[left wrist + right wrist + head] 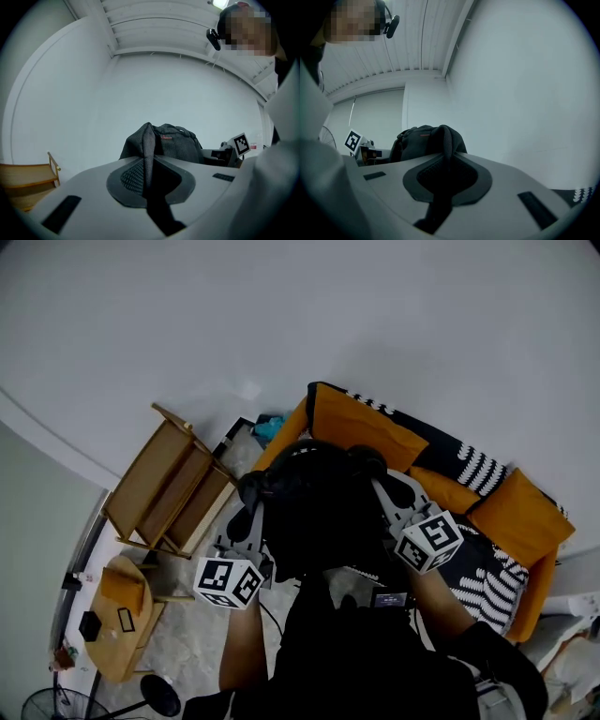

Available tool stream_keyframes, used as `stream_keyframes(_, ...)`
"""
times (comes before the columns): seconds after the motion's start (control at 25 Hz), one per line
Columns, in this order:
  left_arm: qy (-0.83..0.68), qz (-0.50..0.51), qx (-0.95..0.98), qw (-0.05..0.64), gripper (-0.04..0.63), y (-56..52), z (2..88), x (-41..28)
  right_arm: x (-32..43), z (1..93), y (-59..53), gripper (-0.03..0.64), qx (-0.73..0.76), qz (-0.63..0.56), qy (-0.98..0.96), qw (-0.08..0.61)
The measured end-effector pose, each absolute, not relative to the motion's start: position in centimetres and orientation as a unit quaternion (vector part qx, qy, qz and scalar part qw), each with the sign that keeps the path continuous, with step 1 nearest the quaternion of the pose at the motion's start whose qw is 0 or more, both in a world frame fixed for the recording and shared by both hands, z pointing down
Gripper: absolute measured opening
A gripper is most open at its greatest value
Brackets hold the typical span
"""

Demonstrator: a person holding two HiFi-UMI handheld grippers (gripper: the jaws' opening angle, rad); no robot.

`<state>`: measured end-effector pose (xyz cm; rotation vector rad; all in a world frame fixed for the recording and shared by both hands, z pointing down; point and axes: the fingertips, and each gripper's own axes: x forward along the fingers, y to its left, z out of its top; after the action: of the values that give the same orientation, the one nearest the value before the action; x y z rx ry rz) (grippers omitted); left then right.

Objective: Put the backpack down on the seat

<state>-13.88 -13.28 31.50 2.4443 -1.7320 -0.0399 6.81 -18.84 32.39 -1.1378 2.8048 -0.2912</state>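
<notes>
Down on the floor at the person's left stand a fan [54,706] and a small round wooden worktop [112,657], which carries a black box [90,625] and a flat card-like thing [125,619]. In front of the person's chest both forearms reach forward, each with a marker cube at its end. The left tongs [148,163] are nipped tight on a strip of dark mesh strap [146,140] that runs up between the pads. The right tongs [443,165] are clamped the same way on a second dark strap [446,138]. Between the two hangs the black backpack [319,512], gripped from both sides by its straps. From each gripper's view its rounded top shows past the pads, with the other gripper's cube beyond it. Seen from above, the bag sits over the left end of the orange sofa [361,427], above the seat. It covers that part of the seat, so I cannot tell whether its base touches the cushion. Further right on the seat lies a black-and-white patterned throw [492,582], and an orange cushion [520,512] leans at the far arm. Left of the sofa a teal object [270,427] lies on the floor. Beside that stands a tilted wooden shelf unit [169,484]. Behind everything is a plain pale wall [281,315].
</notes>
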Motion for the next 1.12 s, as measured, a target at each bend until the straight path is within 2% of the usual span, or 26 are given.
stream_keyframes(0.72, -0.537, 0.011, 0.836, 0.116, 0.036, -29.5, 37.6, -20.1, 0.9, 38.7, -33.1, 0.048, -0.412, -0.134, 0.901, 0.031)
stream_keyframes(1.12, -0.505, 0.037, 0.845, 0.173, 0.037, -36.5, 43.9, -22.9, -1.8, 45.0, -39.7, 0.048, -0.44, -0.19, 0.877, -0.003)
